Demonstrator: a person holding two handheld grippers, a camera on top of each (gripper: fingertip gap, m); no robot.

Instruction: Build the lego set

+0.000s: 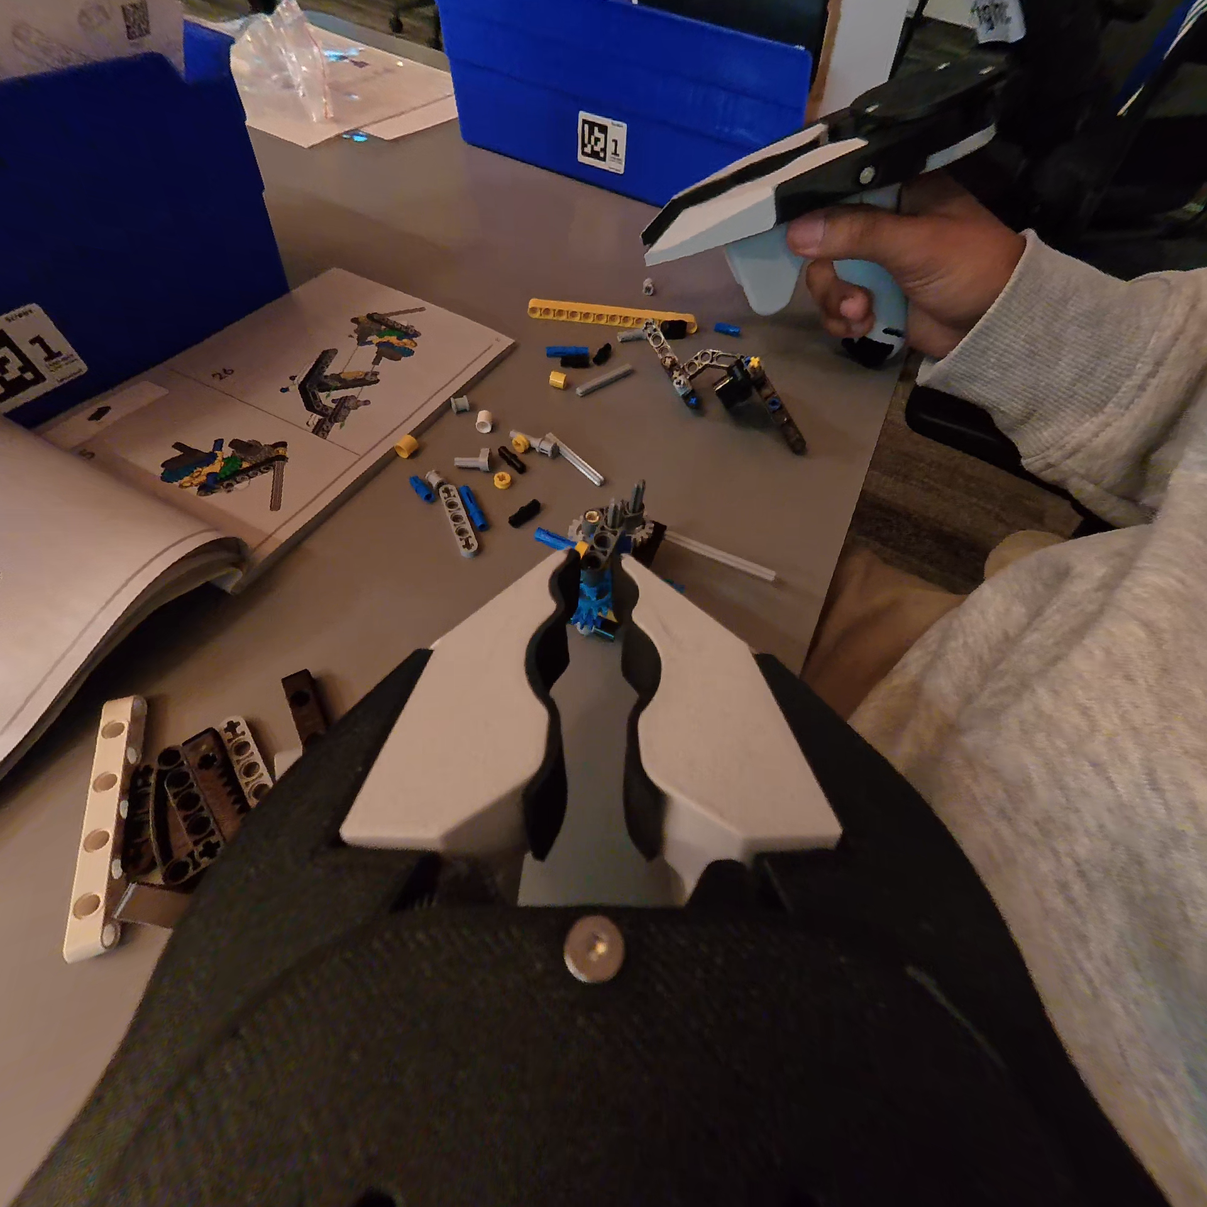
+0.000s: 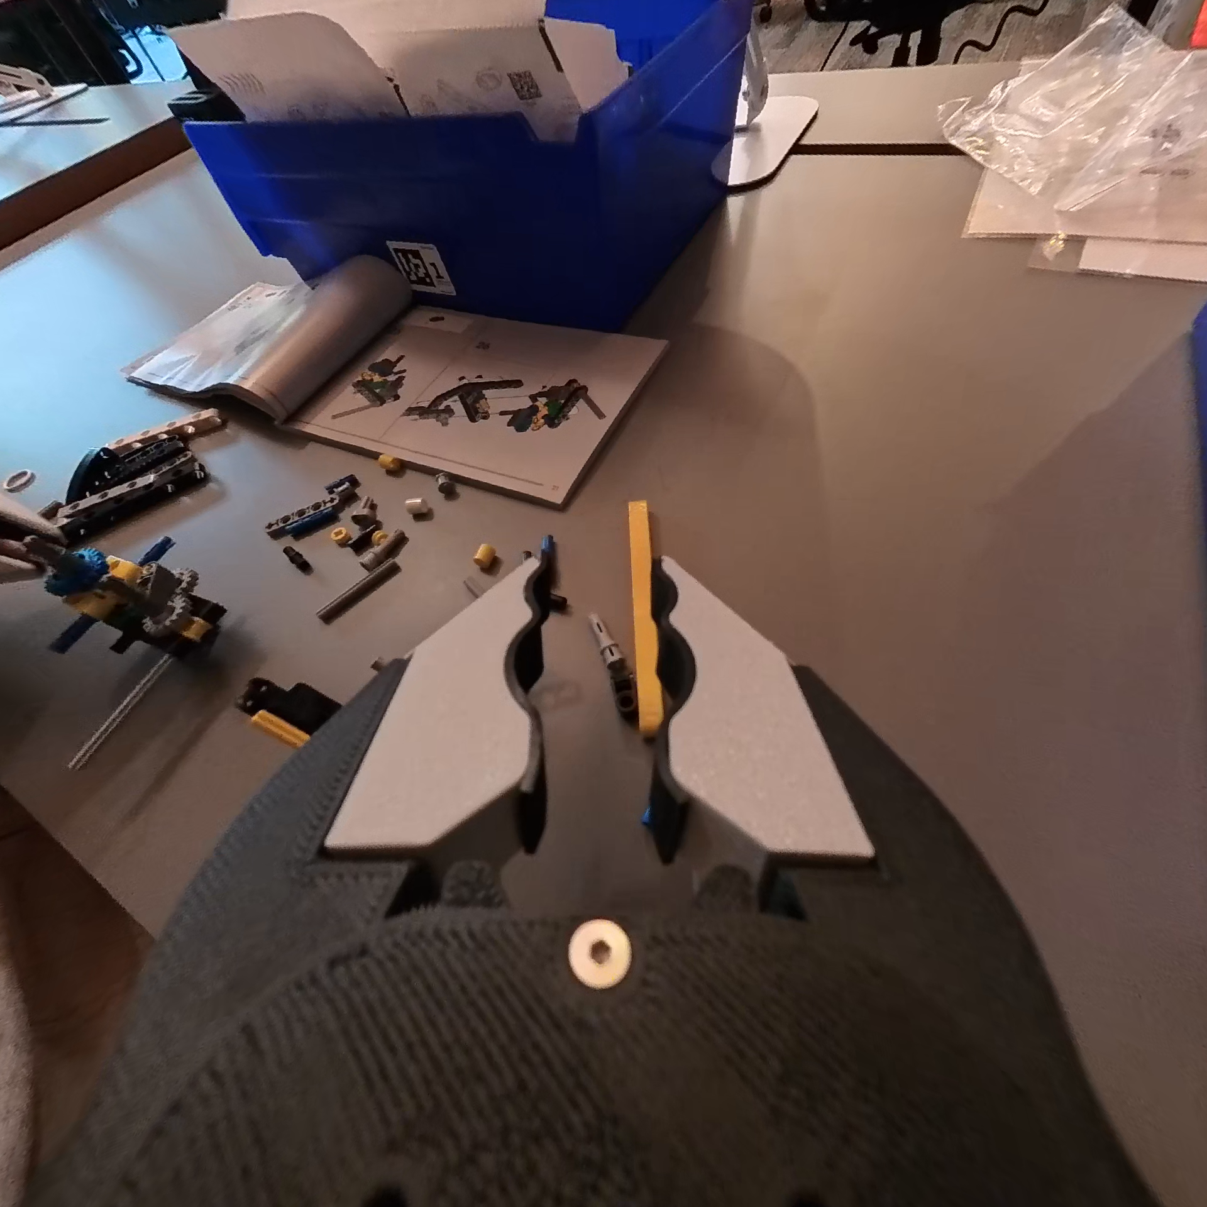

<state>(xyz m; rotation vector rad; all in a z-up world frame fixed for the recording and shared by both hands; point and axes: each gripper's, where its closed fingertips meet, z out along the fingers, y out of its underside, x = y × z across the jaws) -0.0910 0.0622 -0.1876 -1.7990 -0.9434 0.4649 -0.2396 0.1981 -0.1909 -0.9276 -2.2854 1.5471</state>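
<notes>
**Q:** Why is the layout arranged this way?

**A:** Work from the grey table top (image 2: 914, 457). The blue plastic bin (image 2: 496, 209) sits at the upper centre of the right wrist view. The open paper instruction booklet (image 2: 522, 424) lies just in front of it, so you can read it across the loose parts.

**Q:** Where is the build, and what holds it?

**A:** Your left gripper (image 1: 591, 588) is closed onto the small blue, grey and yellow geared lego sub-assembly (image 1: 607, 542) at the centre of the left wrist view. This probably steadies it on the table.

**Q:** And the other gripper?

**A:** Your right gripper (image 2: 604, 588) is part open and holds nothing. It hangs above the long yellow holed beam (image 2: 643, 620) and the small grey pin (image 2: 604, 643), likely your next pick.
</notes>
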